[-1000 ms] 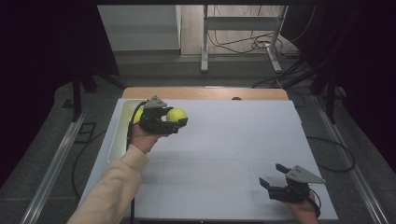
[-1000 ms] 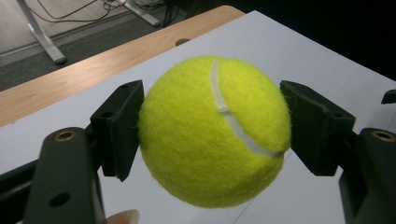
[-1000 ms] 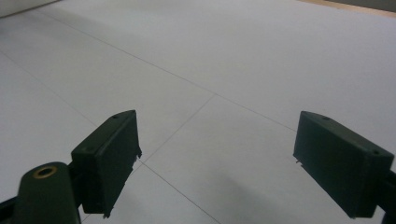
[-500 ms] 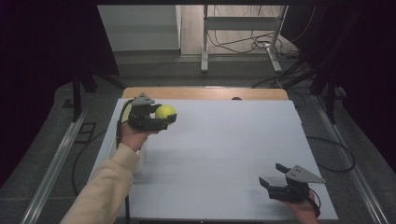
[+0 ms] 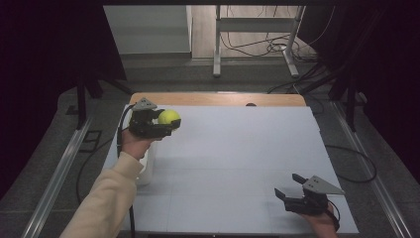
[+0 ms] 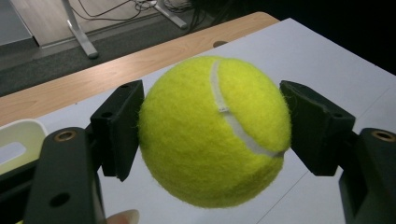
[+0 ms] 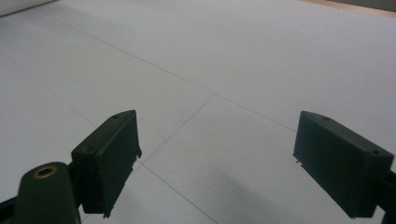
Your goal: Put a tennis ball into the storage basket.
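Count: one tennis ball [image 5: 169, 117], two grippers, one white container, one table [image 5: 237, 163].

Your left gripper [image 5: 166, 124] sits over the far left part of the table, held up by your left hand [image 5: 134, 143] with a cream sleeve [image 5: 106, 198] behind it. Its fingers [image 6: 119, 126] are clamped on the tennis ball. In the left gripper view the ball sits squarely between the two black pads, touching both, bulging above and below them, its white seam running down the face toward the camera. The ball is clear of the white table surface, which lies behind it.

Your right gripper [image 5: 289, 186] is at the near right corner of the table, well apart from the ball. Its fingers [image 7: 109, 158] stand spread wide with nothing but bare white table surface between them, as the right gripper view confirms. A grey three-cornered plate [image 5: 322, 185] tops it.

The white container [image 5: 146, 166] stands at the left table edge, just beside your left forearm. The arm covers part of it in the high view, and in the left gripper view only a corner of its rim appears, so its contents cannot be judged. Your right hand [image 5: 322, 225] is cut off by the bottom edge of the high view. The surroundings beyond the table are dark; cables and metal frame legs on the floor at the far side are all that can be made out.
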`<state>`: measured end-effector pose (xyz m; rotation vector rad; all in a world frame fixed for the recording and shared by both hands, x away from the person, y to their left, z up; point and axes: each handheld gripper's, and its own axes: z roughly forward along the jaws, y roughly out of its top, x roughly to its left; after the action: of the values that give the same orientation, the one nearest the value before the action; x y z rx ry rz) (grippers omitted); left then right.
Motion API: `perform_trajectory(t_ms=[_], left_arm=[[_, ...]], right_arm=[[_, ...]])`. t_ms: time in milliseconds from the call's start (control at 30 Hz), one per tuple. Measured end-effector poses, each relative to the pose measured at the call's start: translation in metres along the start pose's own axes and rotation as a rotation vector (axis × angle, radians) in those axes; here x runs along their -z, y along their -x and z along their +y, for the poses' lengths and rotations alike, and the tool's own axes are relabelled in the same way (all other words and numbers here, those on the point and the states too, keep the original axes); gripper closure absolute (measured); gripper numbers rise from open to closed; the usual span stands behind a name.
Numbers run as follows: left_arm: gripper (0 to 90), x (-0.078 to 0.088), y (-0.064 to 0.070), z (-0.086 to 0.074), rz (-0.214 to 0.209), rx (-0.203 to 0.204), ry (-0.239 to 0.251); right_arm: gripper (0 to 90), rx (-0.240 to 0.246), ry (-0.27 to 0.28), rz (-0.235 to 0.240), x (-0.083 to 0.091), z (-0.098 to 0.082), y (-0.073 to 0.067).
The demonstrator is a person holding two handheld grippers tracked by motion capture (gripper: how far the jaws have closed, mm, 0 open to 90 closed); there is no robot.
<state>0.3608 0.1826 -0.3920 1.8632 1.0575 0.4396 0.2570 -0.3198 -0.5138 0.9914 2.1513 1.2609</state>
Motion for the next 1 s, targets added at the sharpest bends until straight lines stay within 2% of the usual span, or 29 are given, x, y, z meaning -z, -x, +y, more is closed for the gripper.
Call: perform_trajectory(t_ms=[500,1000], left_arm=[[26.8,0.007,-0.013,-0.005,0.036,0.021,-0.001],[26.8,0.020,-0.030,-0.015,0.084,0.051,-0.005]], right_arm=[[14.5,0.001,-0.001,0.000,0.000,0.000,0.000],[14.6,0.003,0.000,-0.001,0.000,0.000,0.000]])
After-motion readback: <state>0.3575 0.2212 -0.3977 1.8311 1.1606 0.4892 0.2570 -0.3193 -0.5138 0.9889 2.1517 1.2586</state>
